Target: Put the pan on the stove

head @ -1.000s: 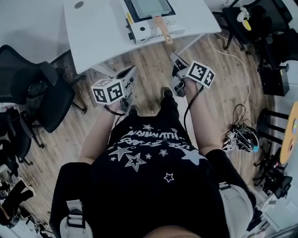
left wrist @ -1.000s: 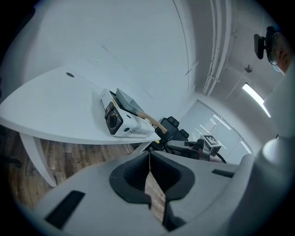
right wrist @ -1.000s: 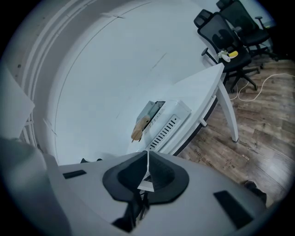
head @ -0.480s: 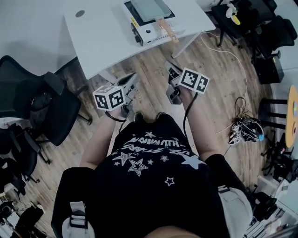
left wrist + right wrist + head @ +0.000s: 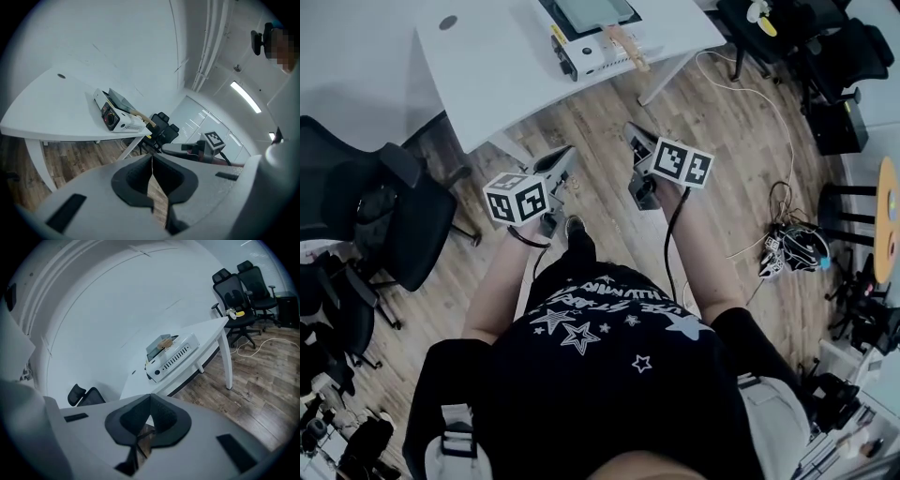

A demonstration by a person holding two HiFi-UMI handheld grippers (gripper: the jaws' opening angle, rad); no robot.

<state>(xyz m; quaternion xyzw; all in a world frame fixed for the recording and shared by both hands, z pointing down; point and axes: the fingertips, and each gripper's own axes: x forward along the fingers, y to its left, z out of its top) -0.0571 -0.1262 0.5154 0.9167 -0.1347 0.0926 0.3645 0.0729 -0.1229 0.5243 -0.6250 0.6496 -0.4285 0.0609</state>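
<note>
My left gripper point(image 5: 151, 161) and right gripper point(image 5: 150, 399) show matt grey plastic shells lined with black, rubbery-looking pads point(image 5: 129, 183). Ahead, a smooth white tabletop point(image 5: 487, 75) bears a white, plastic-looking stove point(image 5: 581, 61) and a dull grey pan point(image 5: 586, 9) with a pale wooden handle point(image 5: 628, 47). The floor point(image 5: 609, 122) is grainy, matt wood plank.

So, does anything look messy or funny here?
Only the floor: a tangle of cables lies loose on it, at the head view's right. The pan sits on the stove on the white table, and nothing looks spilled or broken.
</note>
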